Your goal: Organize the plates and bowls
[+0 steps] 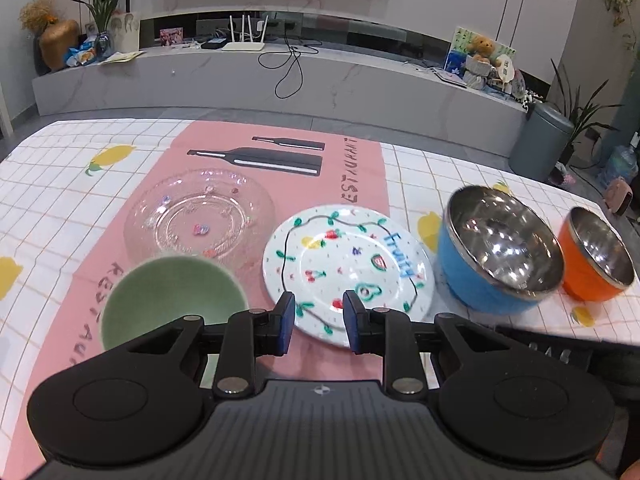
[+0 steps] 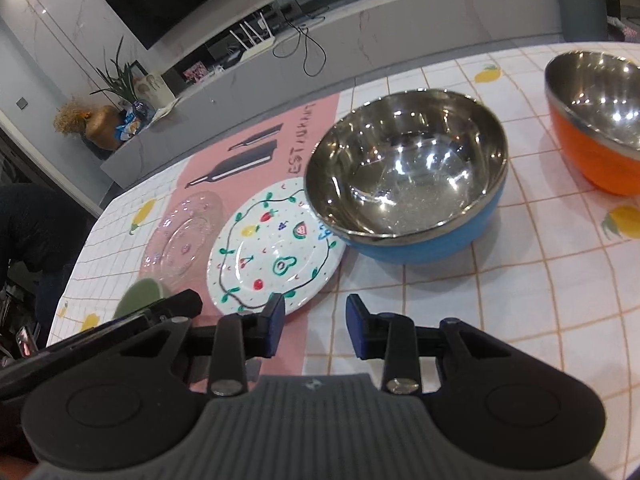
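Tableware lies in a row across the table with the checked lemon-print cloth, and nothing is stacked yet. From largest to smallest: the blue bowl with the shiny steel inside stands upright, straight ahead of the right gripper and a little to its right. Of the two tongs the right one is the nearer to it. The round white plate painted with fruits lies flat, its near rim just under the left gripper; in the right wrist view its far edge goes under the side of the blue bowl, touching or almost touching, I cannot tell which. The clear glass plate lies flat on the pink paper mat, beyond and left of the left gripper. The orange bowl with steel inside stands apart, to the right of the blue one. The small pale green bowl is nearest to the left gripper, on its left.

All pieces are round, so no long axis matters; the bowls open upward.

Both tongs have their jaws partly apart, with nothing between the blue pads.

I judge that the white plate suits the left hand and the blue bowl the right.
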A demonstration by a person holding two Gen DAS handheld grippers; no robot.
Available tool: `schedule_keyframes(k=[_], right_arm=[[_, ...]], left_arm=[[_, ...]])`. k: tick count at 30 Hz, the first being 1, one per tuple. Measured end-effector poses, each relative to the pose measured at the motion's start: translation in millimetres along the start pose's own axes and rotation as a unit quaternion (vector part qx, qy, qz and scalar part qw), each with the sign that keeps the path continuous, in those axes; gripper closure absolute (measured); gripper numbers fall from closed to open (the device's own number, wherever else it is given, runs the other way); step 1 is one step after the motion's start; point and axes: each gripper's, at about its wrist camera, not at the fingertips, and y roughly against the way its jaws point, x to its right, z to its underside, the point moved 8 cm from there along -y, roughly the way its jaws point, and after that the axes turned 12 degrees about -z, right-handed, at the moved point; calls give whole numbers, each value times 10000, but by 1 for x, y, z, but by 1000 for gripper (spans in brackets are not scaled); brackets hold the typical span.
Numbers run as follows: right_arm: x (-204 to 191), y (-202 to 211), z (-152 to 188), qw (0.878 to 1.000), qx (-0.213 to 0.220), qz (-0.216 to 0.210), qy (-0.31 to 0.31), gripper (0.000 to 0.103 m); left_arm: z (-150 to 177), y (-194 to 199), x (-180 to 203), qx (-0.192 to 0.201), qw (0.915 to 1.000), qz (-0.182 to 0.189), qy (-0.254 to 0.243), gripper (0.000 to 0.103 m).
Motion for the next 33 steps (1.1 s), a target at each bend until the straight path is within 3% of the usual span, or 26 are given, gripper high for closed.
schedule_keyframes(k=[5, 16, 22, 24, 29, 33], right_arm=[[6, -16, -4, 9998, -123, 17, -124, 70], [13, -39, -13, 9986, -149, -112, -502, 77], [17, -43, -12, 9963, -116, -281, -804, 85], [20, -43, -12, 9961, -88, -266, -840, 94], [32, -38, -10, 9904, 17, -475, -1296, 99], [27, -28, -9, 9930, 87, -345, -1127, 103]], left_arm=[[-8, -16, 1, -157, 9996, -200, -124, 76], [-8, -24, 2, -288, 9994, -172, -53, 78], [-8, -24, 4, -312, 9994, -143, -45, 78], [-8, -23, 4, -310, 9994, -128, -47, 78], [-7, -21, 6, -268, 9995, -134, -113, 78], [-7, -20, 7, -246, 9996, -86, -130, 78]])
